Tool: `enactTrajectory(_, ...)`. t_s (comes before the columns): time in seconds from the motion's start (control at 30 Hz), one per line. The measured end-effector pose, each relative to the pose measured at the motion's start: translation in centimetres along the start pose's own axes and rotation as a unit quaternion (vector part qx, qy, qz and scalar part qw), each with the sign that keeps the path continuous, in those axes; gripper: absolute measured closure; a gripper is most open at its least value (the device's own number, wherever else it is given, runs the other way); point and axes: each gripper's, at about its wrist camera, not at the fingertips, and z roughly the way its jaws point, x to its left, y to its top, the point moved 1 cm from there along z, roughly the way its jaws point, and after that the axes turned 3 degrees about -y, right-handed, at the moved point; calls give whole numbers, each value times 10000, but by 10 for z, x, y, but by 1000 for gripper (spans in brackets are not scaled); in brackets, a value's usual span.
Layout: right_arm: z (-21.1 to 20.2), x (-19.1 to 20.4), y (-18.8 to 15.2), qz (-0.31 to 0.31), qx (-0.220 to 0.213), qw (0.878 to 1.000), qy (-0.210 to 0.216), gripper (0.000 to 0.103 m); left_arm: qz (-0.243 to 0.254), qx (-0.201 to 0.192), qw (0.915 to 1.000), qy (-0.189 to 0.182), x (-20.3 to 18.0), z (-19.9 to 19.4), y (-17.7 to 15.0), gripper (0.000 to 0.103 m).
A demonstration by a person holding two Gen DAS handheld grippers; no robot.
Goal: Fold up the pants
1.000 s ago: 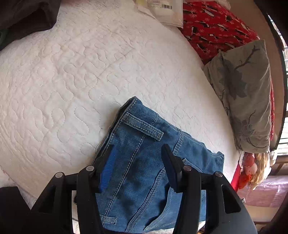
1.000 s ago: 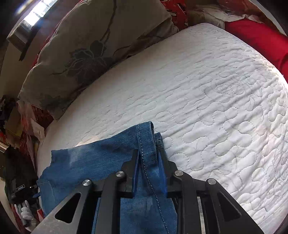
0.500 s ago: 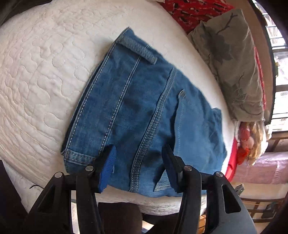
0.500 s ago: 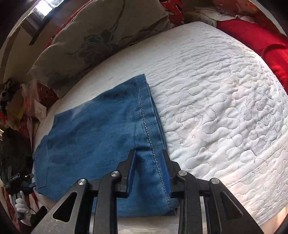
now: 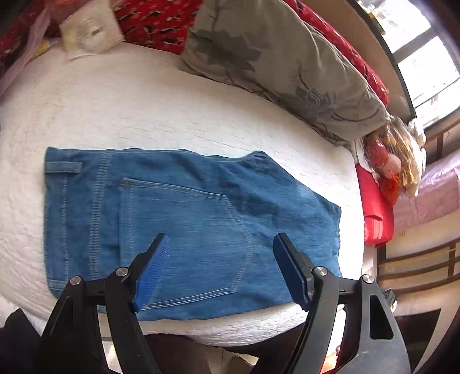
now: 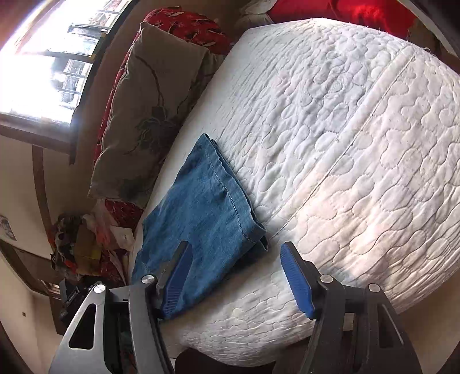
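Observation:
The blue denim pants [image 5: 184, 218] lie folded into a flat rectangle on the white quilted bed [image 5: 161, 103], near its front edge, back pocket up. My left gripper [image 5: 221, 244] is open and empty, held above the fold's near edge. In the right wrist view the folded pants [image 6: 210, 218] lie at the left with the hem edge facing me. My right gripper [image 6: 234, 253] is open and empty, drawn back over the bed's edge, its left finger over the pants' near corner.
A grey flowered pillow [image 5: 281, 66] and red patterned bedding [image 5: 161, 20] lie along the bed's far side. A white packet [image 5: 89, 28] lies at the back left. A window [image 6: 49, 66] and clutter [image 6: 83, 244] are beyond the bed [image 6: 359, 143].
The right gripper let go of the pants' hem edge and opened. Both grippers drew back from the bed, so the whole folded pants now show lying flat.

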Motion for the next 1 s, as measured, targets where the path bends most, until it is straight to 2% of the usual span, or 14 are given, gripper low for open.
enactTrajectory(0.17, 39, -13, -11, 534, 206, 9967, 567, 37, 846, 716, 9938, 124, -101, 70, 18, 29)
enactTrajectory(0.33, 62, -3, -1, 646, 270, 9896, 1261, 37, 1364, 1251, 9826, 166, -178, 126, 33, 29)
enactTrajectory(0.4, 71, 0, 1, 640, 315, 9849, 1579, 37, 1624, 1421, 9761, 248, -206, 148, 40, 29)
enactTrajectory(0.47, 75, -2, 0, 552, 307, 9843, 1648, 39, 1898, 1578, 9684, 366, -229, 170, 47, 29)
enactTrajectory(0.57, 75, -9, -2, 375, 288, 9829, 1777, 43, 2361, 1980, 9503, 449, -260, 208, 53, 29)
enactTrajectory(0.63, 75, -10, -3, 276, 305, 9825, 1816, 43, 2754, 2281, 9325, 514, -276, 233, 53, 29)
enactTrajectory(0.73, 76, -10, -3, 237, 353, 9828, 1797, 41, 3529, 2701, 8935, 648, -296, 265, 47, 29)
enactTrajectory(0.93, 77, -9, -3, 142, 304, 9816, 1878, 41, 5076, 3406, 7879, 743, -316, 301, 13, 29)
enactTrajectory(1.0, 74, -13, -7, 60, 260, 9816, 1891, 41, 5410, 3569, 7571, 816, -317, 312, 3, 29)
